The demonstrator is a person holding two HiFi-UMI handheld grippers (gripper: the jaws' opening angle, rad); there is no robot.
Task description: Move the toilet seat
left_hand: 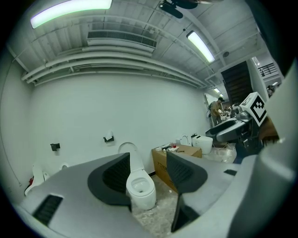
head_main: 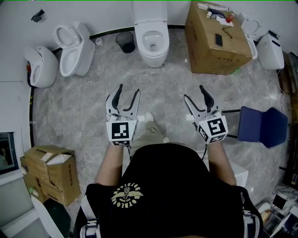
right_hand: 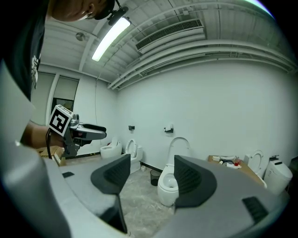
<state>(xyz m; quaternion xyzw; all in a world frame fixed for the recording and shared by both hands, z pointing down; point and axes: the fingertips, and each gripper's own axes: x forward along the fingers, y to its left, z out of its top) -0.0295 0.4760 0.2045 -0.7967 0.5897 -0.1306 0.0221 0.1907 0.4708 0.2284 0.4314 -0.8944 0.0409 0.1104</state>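
White toilet seat (head_main: 149, 11), oval, prob. raised upright

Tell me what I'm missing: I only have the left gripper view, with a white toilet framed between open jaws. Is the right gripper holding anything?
Observer: No. In its own view the right gripper has its jaws apart, with only the distant toilet showing between them.
Operator: Does my jaw hide anything on the ground near that toilet?
Observer: Yes, a black waste bin stands beside it, on its left in the head view.
Operator: How close are we to it?
Observer: Not close. The head view shows open floor between both grippers and the toilet, and the left gripper touches nothing.
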